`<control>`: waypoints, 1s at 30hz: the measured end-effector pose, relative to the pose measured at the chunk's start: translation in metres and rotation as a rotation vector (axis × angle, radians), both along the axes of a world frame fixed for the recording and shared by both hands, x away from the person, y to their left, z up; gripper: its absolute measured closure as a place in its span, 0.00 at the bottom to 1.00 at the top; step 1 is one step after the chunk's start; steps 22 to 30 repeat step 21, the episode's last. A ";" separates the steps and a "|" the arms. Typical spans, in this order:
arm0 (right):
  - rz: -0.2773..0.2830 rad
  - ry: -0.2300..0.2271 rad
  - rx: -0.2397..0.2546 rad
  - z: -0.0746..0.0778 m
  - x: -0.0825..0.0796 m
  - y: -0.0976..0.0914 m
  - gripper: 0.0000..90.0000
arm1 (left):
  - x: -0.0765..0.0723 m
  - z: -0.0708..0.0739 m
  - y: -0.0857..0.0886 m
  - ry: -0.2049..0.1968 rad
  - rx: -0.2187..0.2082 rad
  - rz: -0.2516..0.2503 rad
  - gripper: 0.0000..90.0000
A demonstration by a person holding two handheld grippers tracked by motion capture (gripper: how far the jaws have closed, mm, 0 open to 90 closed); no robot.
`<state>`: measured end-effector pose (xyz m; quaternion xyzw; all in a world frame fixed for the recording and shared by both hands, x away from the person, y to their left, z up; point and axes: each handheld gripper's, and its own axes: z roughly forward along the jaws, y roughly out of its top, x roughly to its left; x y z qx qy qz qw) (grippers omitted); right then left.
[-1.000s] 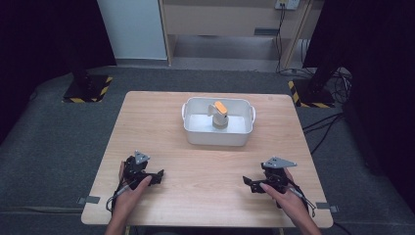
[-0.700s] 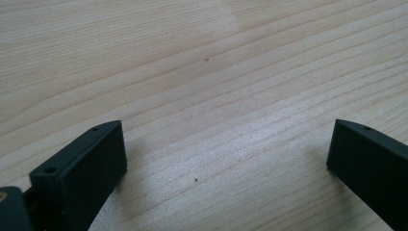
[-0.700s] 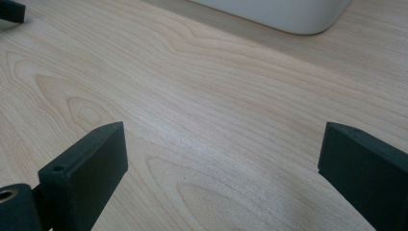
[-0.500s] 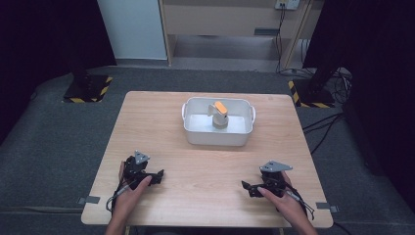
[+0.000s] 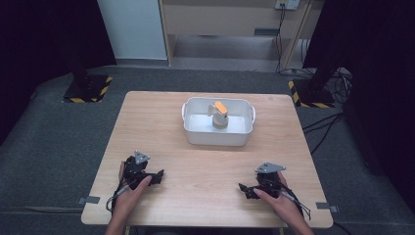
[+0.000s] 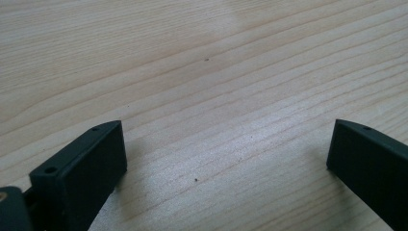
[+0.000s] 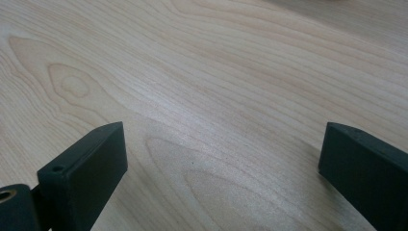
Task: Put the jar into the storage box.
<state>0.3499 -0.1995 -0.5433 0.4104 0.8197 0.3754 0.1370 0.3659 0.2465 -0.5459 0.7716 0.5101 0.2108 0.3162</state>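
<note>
Both claws, left (image 5: 157, 177) and right (image 5: 244, 190), wide apart, empty, low over bare table (image 5: 205, 166).

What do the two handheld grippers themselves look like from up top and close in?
Both the left gripper and the right gripper are black, each topped by a grey three-cornered plate, with a thin cable trailing back along the forearm. Up close, the jaws are flat matte black blocks with small holes near their edges.

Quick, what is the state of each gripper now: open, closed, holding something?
Left gripper: open, holding nothing, over the bare wooden table.
Right gripper: open, holding nothing.
</note>
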 end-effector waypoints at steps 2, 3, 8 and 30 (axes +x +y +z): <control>-0.002 -0.001 -0.004 -0.001 0.000 0.001 0.03 | 0.000 0.000 0.000 0.000 0.000 0.000 0.00; 0.000 -0.001 -0.008 -0.002 0.000 0.001 0.03 | 0.000 0.000 0.000 0.000 0.000 0.000 0.00; 0.007 -0.011 -0.023 -0.002 -0.001 0.004 0.02 | 0.000 0.000 0.000 0.000 0.000 0.000 0.00; 0.014 -0.026 -0.083 -0.003 -0.002 0.009 0.00 | 0.000 0.000 0.000 0.000 0.000 0.000 0.00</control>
